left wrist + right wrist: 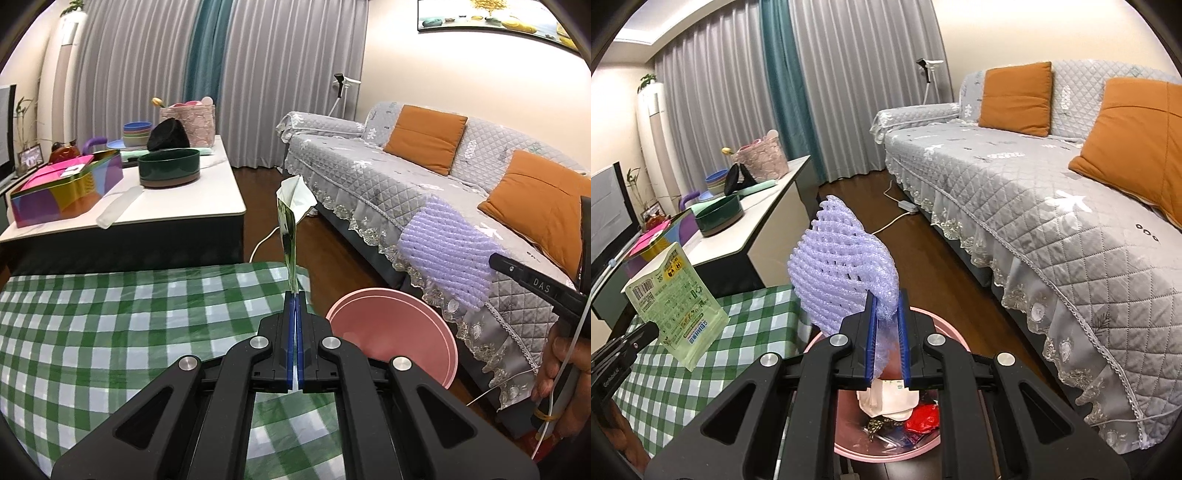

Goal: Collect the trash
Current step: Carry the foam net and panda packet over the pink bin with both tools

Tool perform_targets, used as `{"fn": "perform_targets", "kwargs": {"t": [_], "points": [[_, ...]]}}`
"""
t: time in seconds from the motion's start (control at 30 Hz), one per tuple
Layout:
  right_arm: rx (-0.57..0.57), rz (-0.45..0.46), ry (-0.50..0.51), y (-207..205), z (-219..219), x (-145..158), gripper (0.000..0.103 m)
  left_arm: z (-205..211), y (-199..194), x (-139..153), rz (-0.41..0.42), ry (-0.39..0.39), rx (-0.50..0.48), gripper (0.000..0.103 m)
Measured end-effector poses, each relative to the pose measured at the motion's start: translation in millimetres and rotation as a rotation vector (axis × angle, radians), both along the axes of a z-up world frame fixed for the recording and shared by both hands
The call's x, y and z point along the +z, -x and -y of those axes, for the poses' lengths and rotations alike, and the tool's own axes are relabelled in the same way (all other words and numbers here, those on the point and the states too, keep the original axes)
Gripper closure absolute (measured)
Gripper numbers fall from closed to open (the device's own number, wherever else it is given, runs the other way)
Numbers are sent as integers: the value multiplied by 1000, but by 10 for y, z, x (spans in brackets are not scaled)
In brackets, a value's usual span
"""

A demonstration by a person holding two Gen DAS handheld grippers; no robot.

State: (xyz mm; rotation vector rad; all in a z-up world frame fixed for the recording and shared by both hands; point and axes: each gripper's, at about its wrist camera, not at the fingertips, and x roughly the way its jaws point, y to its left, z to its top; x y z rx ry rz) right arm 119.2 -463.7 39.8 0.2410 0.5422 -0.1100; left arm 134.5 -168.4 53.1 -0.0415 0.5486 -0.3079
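**Both grippers held trash by the pink bin**

The left gripper (294, 295) had its jaws pinched tight on a flattened green carton (291, 221), held beside the pink bin (436, 332). The right gripper (886, 325) clamped a lilac foam net (842, 258) directly above the bin, which contained wrappers (916, 417).

Pink bin (827, 448): far rim hidden behind the right gripper (886, 306); print on the flattened carton (674, 295) beside it too small to read.
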Motion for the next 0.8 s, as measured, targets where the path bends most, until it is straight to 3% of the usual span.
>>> {"fn": "perform_targets", "kwargs": {"t": [0.8], "points": [[-46,-97,53,-253,136,-356,92,654,-402,-360,-63,2,-121,102]]}}
